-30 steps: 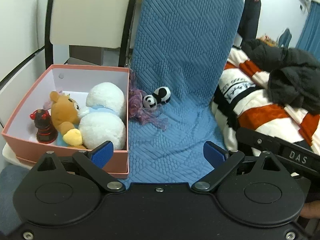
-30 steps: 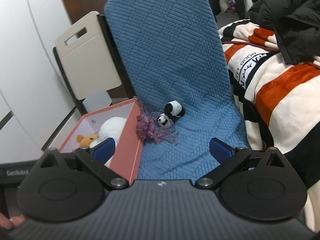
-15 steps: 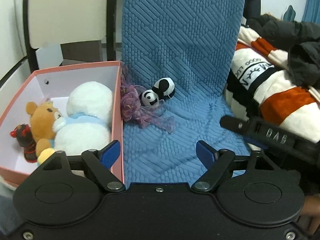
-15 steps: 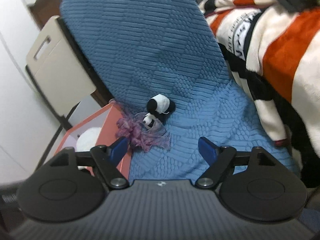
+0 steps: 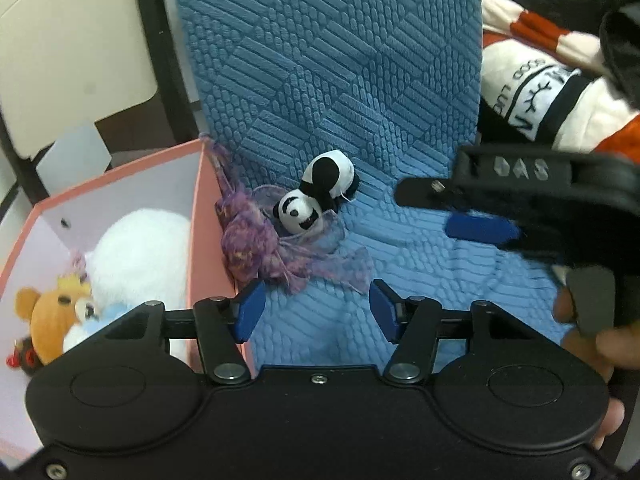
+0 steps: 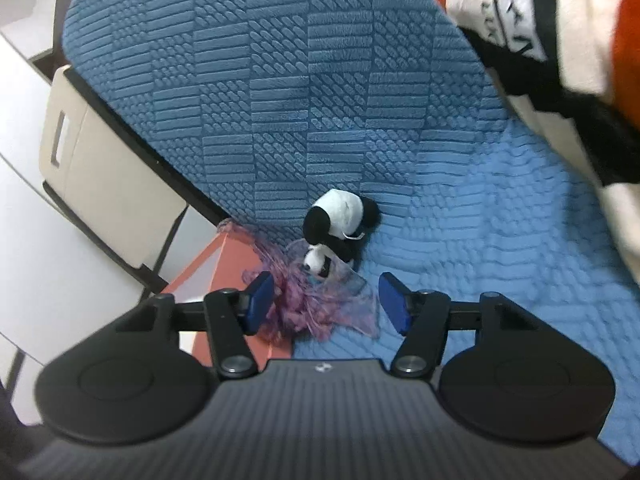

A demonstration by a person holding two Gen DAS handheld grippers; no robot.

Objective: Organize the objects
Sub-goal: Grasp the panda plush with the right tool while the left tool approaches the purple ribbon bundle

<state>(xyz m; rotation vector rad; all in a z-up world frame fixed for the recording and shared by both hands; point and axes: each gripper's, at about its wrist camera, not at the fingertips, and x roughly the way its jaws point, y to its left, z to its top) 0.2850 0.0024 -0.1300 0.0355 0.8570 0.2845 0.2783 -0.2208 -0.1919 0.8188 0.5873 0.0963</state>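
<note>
left gripper (image 5: 313,309): closing, empty | right gripper (image 6: 325,301): closing, pitched down

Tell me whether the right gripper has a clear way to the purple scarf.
Probably yes. The right gripper, its fingers closing with nothing pressed yet, sits just before the purple scarf. Only the panda toy lies on its far edge, and the pink box flanks it.

- A home, likely a bedroom
- Striped blanket (image 5: 560,92) heaped beside a blue quilted chair cover (image 5: 340,80)
- Pink box (image 5: 120,184) of soft toys (image 5: 136,256)
- Folding chair (image 5: 76,40) at the wall
</note>
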